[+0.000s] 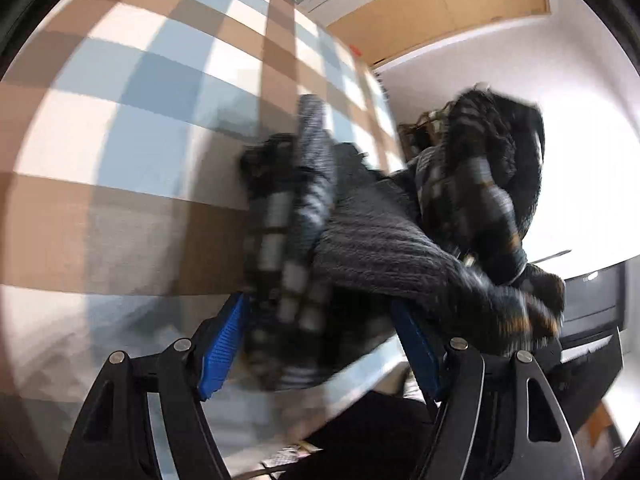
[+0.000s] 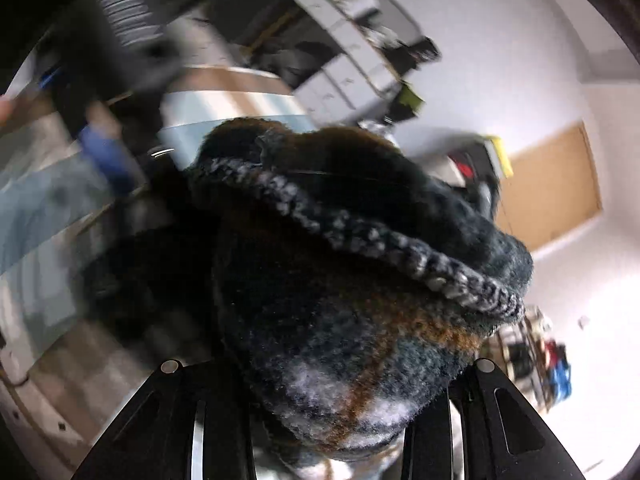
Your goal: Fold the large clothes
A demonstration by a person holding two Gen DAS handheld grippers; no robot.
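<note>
The dark plaid garment (image 1: 360, 240) is up in the air, a thick bundle of grey ribbed knit and fuzzy checked cloth with orange threads, bunched and blurred above the checked bedspread (image 1: 140, 120). The left gripper (image 1: 320, 344) has its blue pads (image 1: 222, 352) set wide, and the bundle of cloth fills the gap between them, pressed on both sides: it grips a fat wad of the garment. In the right wrist view the same garment (image 2: 340, 280) swamps the lens, its braided grey hem (image 2: 360, 236) curving across. The right gripper (image 2: 328, 432) has cloth packed between its black fingers (image 2: 180, 420); its tips are buried, so the grip shows only as fabric wedged between them. Beyond, a white wall (image 1: 560, 80), a cork board (image 1: 440, 12) and grey drawer units (image 2: 348, 64), all smeared.
</note>
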